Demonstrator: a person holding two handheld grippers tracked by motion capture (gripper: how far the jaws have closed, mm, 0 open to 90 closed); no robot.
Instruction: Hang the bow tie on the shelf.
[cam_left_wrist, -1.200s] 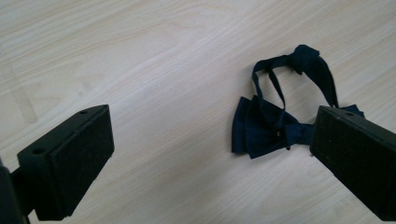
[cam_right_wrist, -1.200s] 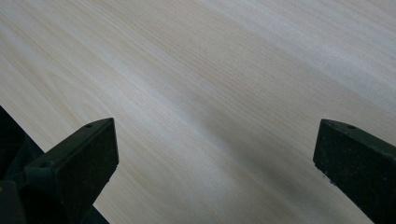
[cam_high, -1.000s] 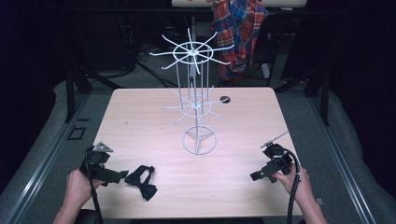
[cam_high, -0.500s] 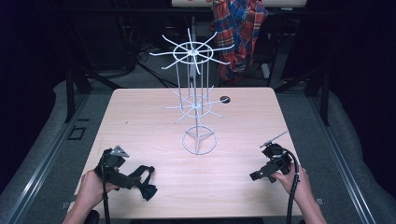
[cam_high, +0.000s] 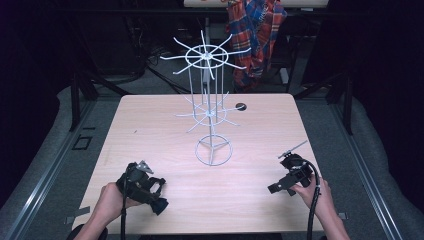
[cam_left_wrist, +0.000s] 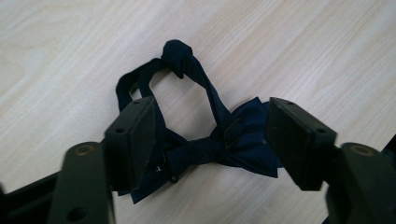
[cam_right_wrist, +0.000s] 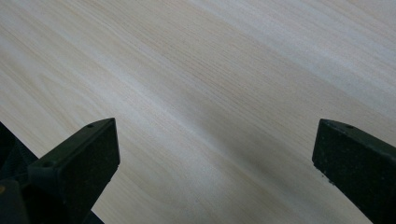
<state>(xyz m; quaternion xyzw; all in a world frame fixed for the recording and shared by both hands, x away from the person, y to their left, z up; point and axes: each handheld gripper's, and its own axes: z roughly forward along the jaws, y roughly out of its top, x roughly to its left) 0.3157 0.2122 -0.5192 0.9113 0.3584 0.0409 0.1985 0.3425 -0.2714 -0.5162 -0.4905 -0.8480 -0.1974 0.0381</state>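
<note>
left claw (cam_left_wrist: 210, 140) has just been closing; i see its jaws straddling the navy bow tie (cam_left_wrist: 219, 140), pads not yet pressing.

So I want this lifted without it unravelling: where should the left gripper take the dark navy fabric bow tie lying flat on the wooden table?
Grip the dark navy fabric bow tie across its narrow centre knot, coming straight down from above. It lies flat, the wings flare either side, and the left gripper, whose jaws have just been closing, already straddles it. The thin looped strap would probably slip.

bow tie (cam_left_wrist: 219, 140) — navy | table (cam_high: 150, 125) — pale wood grain | rack (cam_high: 212, 115) — white
</note>
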